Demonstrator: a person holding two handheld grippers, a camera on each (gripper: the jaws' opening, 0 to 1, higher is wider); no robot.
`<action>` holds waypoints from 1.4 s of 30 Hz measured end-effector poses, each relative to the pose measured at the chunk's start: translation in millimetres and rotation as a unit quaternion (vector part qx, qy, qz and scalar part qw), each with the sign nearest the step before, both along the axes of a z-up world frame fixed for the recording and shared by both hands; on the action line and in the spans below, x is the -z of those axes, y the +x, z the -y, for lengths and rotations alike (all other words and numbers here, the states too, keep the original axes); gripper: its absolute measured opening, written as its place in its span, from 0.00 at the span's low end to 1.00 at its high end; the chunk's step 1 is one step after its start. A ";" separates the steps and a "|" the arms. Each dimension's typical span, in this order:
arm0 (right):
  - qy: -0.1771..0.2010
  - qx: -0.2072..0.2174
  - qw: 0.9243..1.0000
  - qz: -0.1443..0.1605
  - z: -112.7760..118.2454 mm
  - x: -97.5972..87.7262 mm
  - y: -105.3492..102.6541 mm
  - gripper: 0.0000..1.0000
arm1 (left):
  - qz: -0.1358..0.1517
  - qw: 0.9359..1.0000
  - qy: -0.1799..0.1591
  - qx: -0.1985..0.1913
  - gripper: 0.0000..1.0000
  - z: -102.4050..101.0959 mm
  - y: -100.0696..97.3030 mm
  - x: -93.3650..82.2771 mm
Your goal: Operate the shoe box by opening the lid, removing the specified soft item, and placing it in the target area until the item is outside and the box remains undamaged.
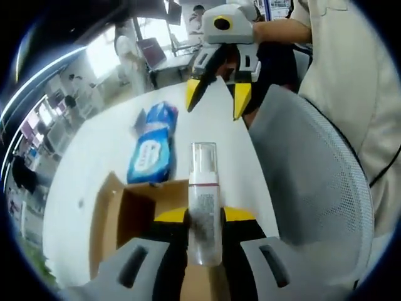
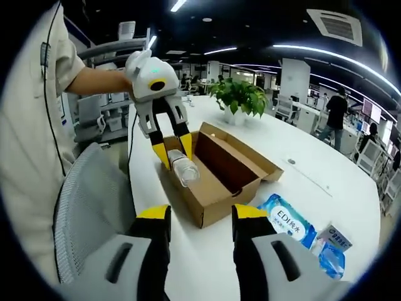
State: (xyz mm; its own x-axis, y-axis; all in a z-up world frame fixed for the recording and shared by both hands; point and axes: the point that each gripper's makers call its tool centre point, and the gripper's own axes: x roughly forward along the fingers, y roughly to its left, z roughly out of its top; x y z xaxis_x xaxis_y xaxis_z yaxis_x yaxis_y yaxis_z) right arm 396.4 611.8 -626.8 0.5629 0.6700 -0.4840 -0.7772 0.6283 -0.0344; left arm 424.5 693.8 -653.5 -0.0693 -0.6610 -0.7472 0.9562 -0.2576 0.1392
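Note:
A clear bottle (image 1: 203, 207) with a white cap sits between the jaws of my left gripper (image 1: 205, 216), which is shut on it. It hangs over one end of the open brown shoe box (image 1: 122, 216). From the right gripper view, the left gripper (image 2: 172, 150) holds the bottle (image 2: 183, 168) at the box's (image 2: 219, 172) left end, lid flaps folded out. My right gripper (image 2: 200, 216) is open and holds nothing, a short way from the box; it also appears as the right gripper (image 1: 216, 94) beyond the box. A blue soft wipes pack (image 1: 151, 153) (image 2: 287, 224) lies on the table beside the box.
The white table (image 2: 326, 163) carries a second small blue pack (image 2: 332, 248) (image 1: 161, 113) and a potted plant (image 2: 238, 97). A grey mesh chair (image 1: 307, 175) (image 2: 94, 207) stands at the table edge. A person in a beige shirt (image 1: 351, 94) stands close behind it.

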 end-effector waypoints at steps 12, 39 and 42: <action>-0.001 -0.050 0.999 0.003 -20.5 -2.9 -8.7 0.24 | -0.021 0.999 -0.028 0.025 0.17 12.4 -20.3 -7.4; -0.018 -0.122 0.992 0.011 -37.6 -11.9 -21.7 0.17 | -0.031 0.996 -0.058 0.063 0.17 32.3 -38.1 -5.4; -0.030 -0.120 0.992 0.001 -36.1 -9.1 -22.3 0.16 | -0.034 0.996 -0.056 0.062 0.17 34.4 -39.5 -2.9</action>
